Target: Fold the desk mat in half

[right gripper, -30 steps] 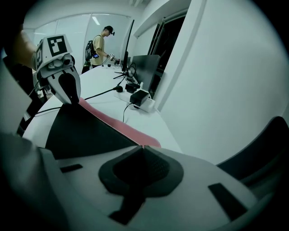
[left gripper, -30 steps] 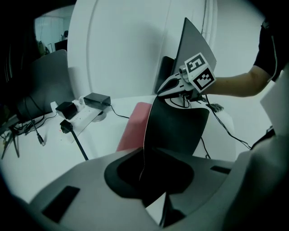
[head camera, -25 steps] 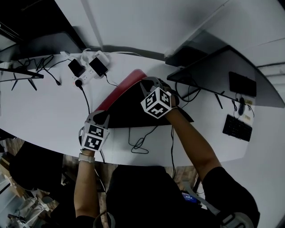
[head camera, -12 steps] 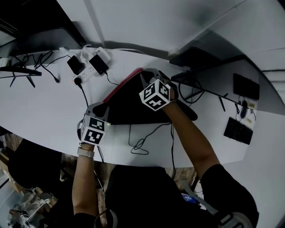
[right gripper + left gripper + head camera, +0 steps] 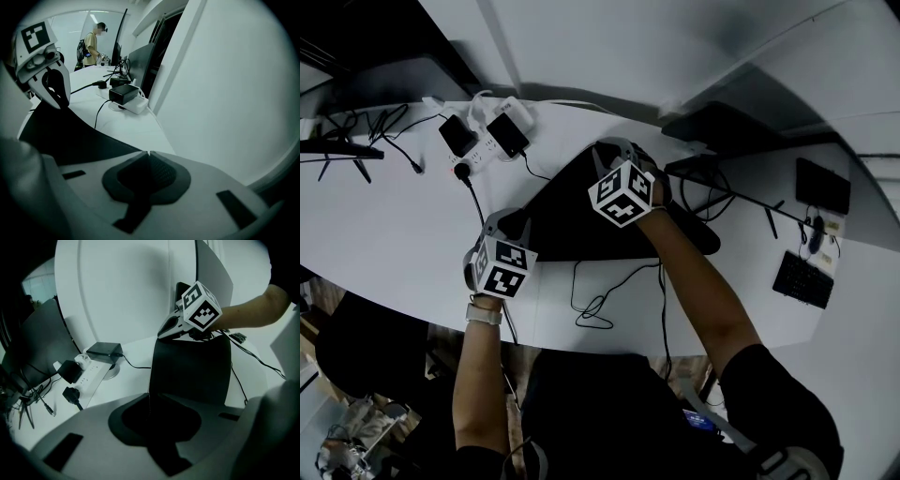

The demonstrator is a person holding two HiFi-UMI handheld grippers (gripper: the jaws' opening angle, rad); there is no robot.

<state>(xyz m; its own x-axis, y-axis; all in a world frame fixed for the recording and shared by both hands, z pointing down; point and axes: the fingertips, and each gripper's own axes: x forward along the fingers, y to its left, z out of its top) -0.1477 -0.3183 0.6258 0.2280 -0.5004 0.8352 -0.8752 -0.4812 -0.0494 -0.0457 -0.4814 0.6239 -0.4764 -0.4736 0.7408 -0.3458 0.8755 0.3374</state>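
**A:** Near end first. Your left gripper [image 5: 514, 225] is at the near side of the tabletop [image 5: 394, 234]. Its jaws are pinched on a corner of the desk mat [image 5: 572, 220], and the black sheet runs straight out from between them.

**B:** And the mat itself?

**A:** It lies ahead and to the right of that gripper, on the tabletop. Its left edge runs diagonally away from your left gripper toward your right gripper [image 5: 614, 155]. How far that edge is lifted, I cannot tell. A loose cable [image 5: 595, 300] loops on the tabletop just in front of the mat.

**B:** Right gripper state?

**A:** The jaws are together, and its own view seems to show the mat's thin far edge nipped at their tips. It is the farther gripper and has the far corner.

**B:** What does the next move turn on?

**A:** A judgement: your two grippers hold the two ends of one edge, and the rest of the mat lies to your right of that line. You would carry the edge rightward with both ends level. The power strip [image 5: 487, 141] is well apart at the far left, out of the way.
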